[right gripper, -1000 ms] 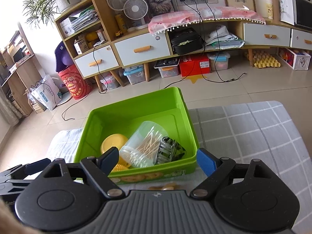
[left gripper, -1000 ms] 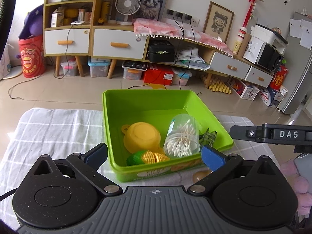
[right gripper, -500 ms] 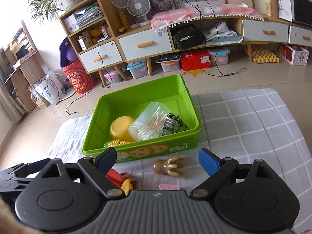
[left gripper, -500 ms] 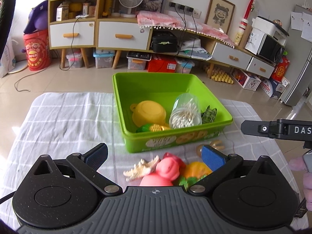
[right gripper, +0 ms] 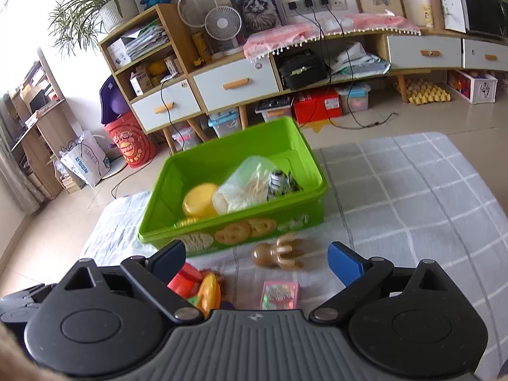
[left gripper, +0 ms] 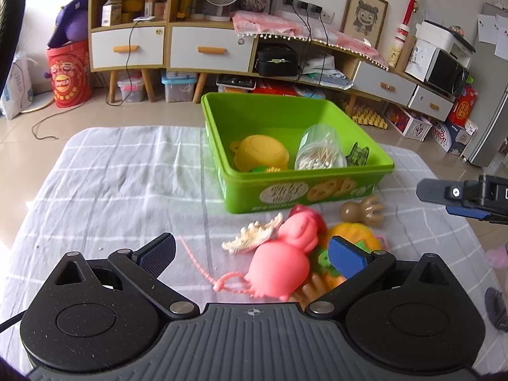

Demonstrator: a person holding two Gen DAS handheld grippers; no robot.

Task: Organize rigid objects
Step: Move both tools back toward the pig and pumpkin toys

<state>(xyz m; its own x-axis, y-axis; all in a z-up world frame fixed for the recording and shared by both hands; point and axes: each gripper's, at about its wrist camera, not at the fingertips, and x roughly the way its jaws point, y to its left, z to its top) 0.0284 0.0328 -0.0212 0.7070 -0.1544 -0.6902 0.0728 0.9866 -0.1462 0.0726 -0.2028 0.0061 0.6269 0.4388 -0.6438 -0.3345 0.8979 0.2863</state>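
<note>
A green bin (left gripper: 317, 190) (right gripper: 235, 231) on the checked cloth holds a yellow bowl (left gripper: 260, 155), a clear jar of cotton swabs (left gripper: 319, 154) and a dark clip (left gripper: 358, 155). In front of it lie a pink pig toy (left gripper: 282, 254), a cream starfish (left gripper: 254, 233), an orange toy (left gripper: 352, 233) and a brown octopus toy (left gripper: 362, 211) (right gripper: 279, 252). A pink card box (right gripper: 279, 293) lies nearer. My left gripper (left gripper: 250, 252) is open above the pig. My right gripper (right gripper: 257, 260) holds nothing, and its jaws are opening just short of the octopus.
The grey checked cloth (left gripper: 127, 184) covers the table, with bare room left of the bin and on the right side (right gripper: 412, 197). Red and yellow toy pieces (right gripper: 203, 285) lie by the right gripper's left finger. Shelves and drawers stand behind on the floor.
Both grippers have pulled back from the bin toward the near edge, and the loose toys in front of the bin have come into view. The right jaws stand slightly wider.
</note>
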